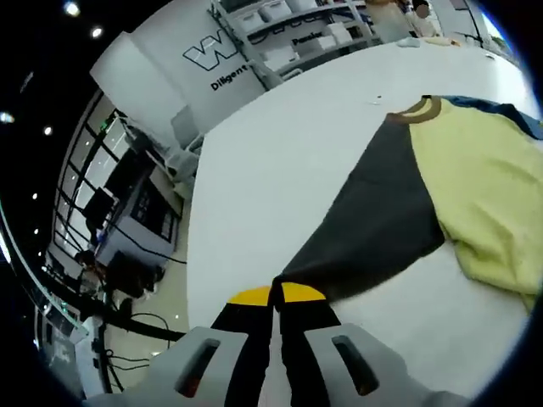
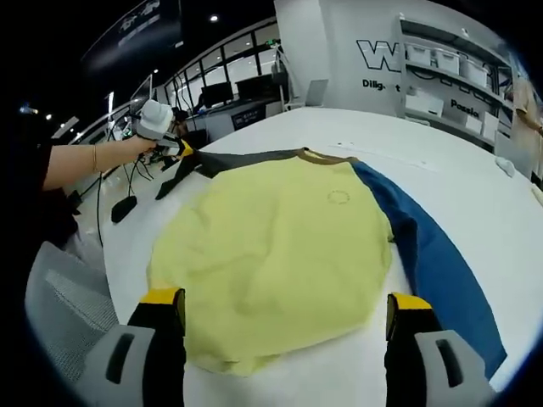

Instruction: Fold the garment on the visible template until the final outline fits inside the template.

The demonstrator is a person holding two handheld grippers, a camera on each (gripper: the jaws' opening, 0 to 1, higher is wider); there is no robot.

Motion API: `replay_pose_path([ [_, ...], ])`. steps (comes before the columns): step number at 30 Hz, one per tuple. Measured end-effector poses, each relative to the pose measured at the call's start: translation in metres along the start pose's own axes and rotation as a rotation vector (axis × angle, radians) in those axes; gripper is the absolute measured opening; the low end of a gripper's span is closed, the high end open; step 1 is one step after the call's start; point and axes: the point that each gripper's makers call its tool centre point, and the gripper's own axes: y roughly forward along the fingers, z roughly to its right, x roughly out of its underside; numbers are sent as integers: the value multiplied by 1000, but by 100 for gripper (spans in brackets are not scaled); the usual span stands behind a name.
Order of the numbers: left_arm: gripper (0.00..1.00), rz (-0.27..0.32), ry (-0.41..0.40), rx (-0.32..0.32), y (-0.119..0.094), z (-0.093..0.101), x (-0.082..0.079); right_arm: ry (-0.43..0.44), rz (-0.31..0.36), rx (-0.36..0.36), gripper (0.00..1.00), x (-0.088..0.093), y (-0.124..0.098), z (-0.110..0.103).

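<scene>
I had the garment (image 2: 288,246) spread flat on the white table (image 2: 441,170), its yellow body in the middle, a dark grey sleeve (image 1: 373,229) stretched out to one side of the body and a blue sleeve (image 2: 437,263) lying along the other. A brown collar (image 1: 420,108) sat at the top of the yellow body, between the two sleeves.

My left gripper (image 1: 277,297) had its yellow-tipped jaws pressed together on the tip of the grey sleeve, pinching the cloth at the cuff end, the sleeve running from my jaws up toward the collar. In the right gripper view I could see that same gripper (image 2: 182,151) held in my hand (image 2: 140,148) at the far end of the grey sleeve.

My right gripper (image 2: 284,309) hung over the hem end of the yellow body with its jaws spread wide apart and nothing between them.

Shelving with white boxes (image 2: 433,80) stood beyond the table, past the collar end of the garment.
</scene>
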Motion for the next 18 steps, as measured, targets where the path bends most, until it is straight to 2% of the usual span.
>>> replay_pose_path([
  [2, 0, -13, -43, 10, 3, 0, 1, 5, -4, -2, 98, 1, -1, -1],
  [6, 1, -19, 8, -5, 4, -1, -2, 8, -2, 0, 98, 2, -3, 0],
  [9, 2, -23, -7, -4, 4, -1, -1, 13, -4, 1, 98, 4, -4, 1],
  [14, 8, -48, -33, -14, 1, -5, 3, 18, -5, 0, 98, 5, -7, 1],
  [18, 22, -33, -45, 26, -10, 1, 2, 17, -4, -11, 98, 4, -10, -3],
])
